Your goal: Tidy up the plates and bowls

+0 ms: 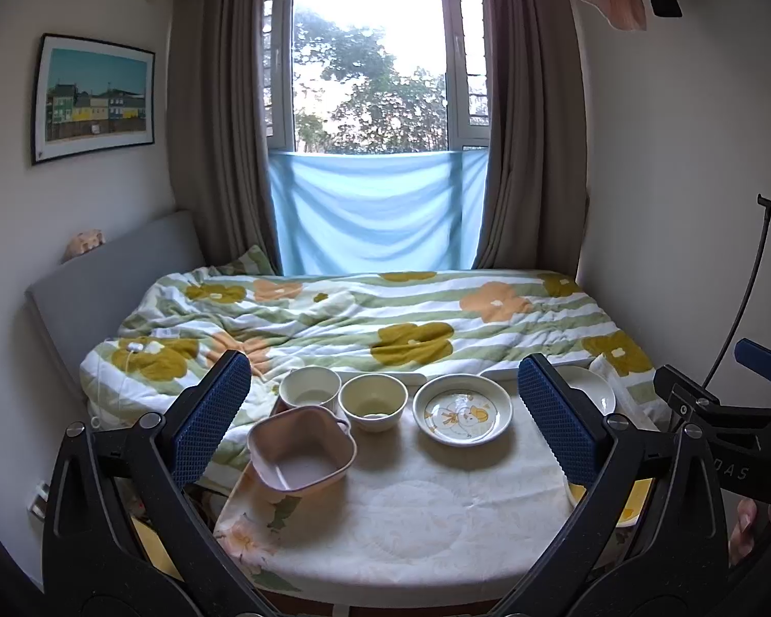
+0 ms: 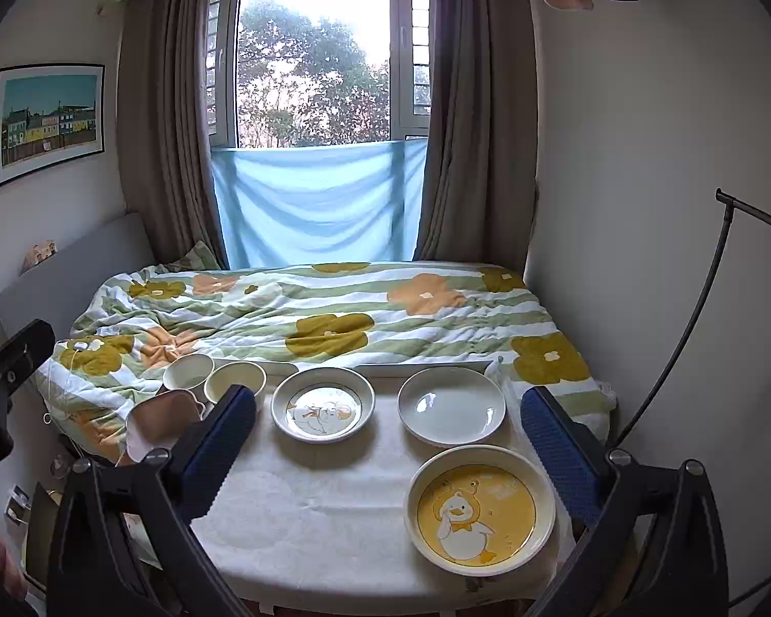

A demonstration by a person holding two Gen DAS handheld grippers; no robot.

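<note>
On the white-clothed table (image 1: 426, 514) stand a pink square bowl (image 1: 300, 450), a white bowl (image 1: 309, 385), a cream bowl (image 1: 373, 401) and a duck-print plate (image 1: 462, 416). The right wrist view adds a plain white plate (image 2: 451, 406) and a yellow duck plate (image 2: 480, 506) nearest the front right. My left gripper (image 1: 383, 411) hangs open above the table's near side, with nothing between its blue pads. My right gripper (image 2: 388, 442) is also open and holds nothing; the yellow duck plate lies just inside its right finger (image 2: 560, 457). The pink bowl (image 2: 162, 424) is partly hidden behind its left finger.
Right behind the table lies a bed with a flowered quilt (image 1: 365, 319). Past it are a window, brown curtains and a blue cloth (image 1: 375, 211). A black stand pole (image 2: 694, 319) curves up at the right. A wall runs along each side.
</note>
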